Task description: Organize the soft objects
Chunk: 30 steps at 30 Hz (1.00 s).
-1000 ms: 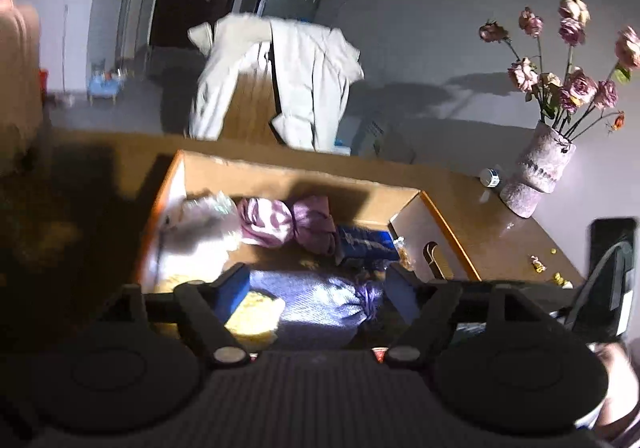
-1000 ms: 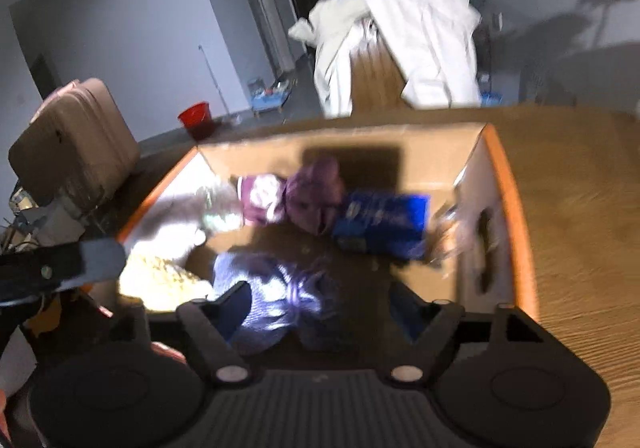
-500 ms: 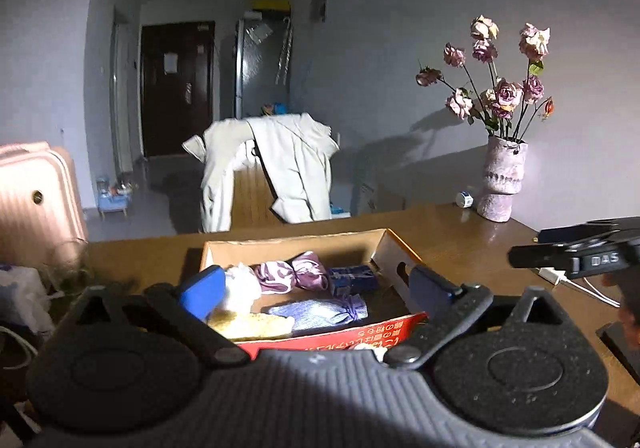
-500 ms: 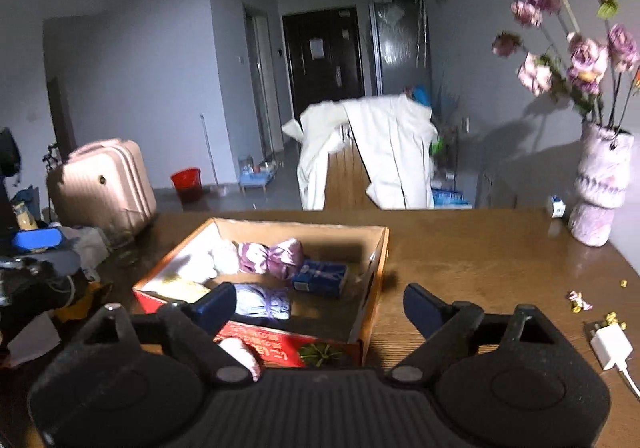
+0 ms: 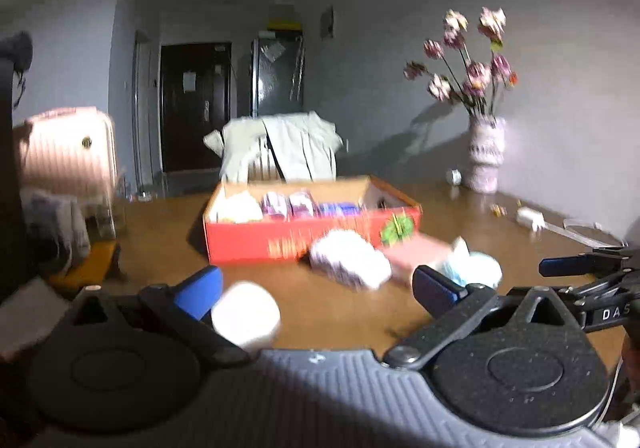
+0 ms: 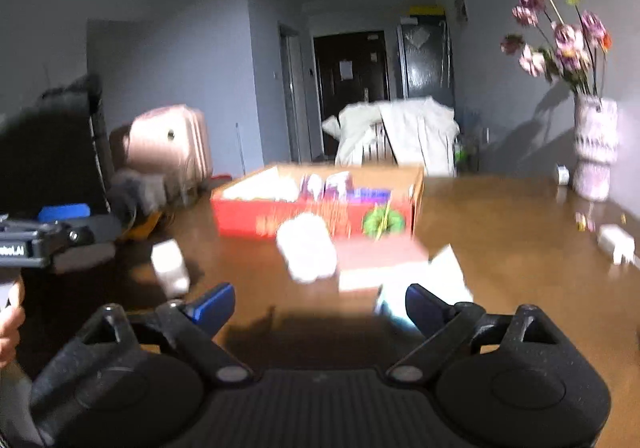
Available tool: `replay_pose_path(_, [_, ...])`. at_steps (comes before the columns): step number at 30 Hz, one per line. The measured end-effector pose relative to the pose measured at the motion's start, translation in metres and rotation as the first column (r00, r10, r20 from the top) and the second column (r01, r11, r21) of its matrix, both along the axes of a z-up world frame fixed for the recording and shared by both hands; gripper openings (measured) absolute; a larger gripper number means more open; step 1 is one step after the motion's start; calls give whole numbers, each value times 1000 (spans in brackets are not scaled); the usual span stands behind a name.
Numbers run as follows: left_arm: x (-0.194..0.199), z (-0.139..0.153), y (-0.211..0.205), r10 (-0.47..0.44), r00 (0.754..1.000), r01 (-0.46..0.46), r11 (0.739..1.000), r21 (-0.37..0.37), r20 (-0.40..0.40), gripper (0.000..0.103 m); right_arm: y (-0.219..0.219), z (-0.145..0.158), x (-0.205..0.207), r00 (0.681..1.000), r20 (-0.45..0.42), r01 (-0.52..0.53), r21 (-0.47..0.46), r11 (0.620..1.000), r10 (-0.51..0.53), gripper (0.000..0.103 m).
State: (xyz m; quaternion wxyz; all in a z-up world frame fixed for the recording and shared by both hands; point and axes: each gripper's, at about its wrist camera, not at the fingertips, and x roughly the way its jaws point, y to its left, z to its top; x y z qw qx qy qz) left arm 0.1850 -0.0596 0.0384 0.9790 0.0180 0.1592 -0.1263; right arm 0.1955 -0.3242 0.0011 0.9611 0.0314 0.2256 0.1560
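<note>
Both tongs have drawn back from over the red box [image 5: 312,236] and now hang low above the desk [image 5: 332,312], short of its front wall. Left tongs [image 5: 316,288] gape wide, gripping nothing; right tongs [image 6: 318,304] gape wide too. Purple, white and blue soft bundles lie inside the box. Just before the box sit a white quilted bundle [image 5: 350,258], a pink packet [image 5: 416,250] and a pale blue-white bundle [image 5: 474,268]. A white roll [image 5: 246,314] lies nearest, left of them.
</note>
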Motion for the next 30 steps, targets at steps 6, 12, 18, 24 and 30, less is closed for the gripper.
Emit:
replay_pose_path(6, [-1,-11,1,-38,998,37,999,-31,-40,103,-9,-3,-5,999,-26,30,44,999,-29,92])
replay_pose_path(12, [16,-12,-3,-28,998,27,999,-23,-54,103,-25,-5,29,991,-52,125,31,992,-124,92])
replay_pose_path(18, [40,-17,-11,-7,997,7,1000,-3,-78,103,-52,-15,90,973,-131,197,56,979,-188,86])
replay_pose_path(24, [63,-22,-16,-13,992,10,1000,-24,-125,103,-58,-34,129,955,-211,225,61,973,-207,67])
replay_pose_path(30, [66,-29,-23,-63,986,59,998,-30,-152,103,-37,-41,108,968,-232,124,105,987,-97,63])
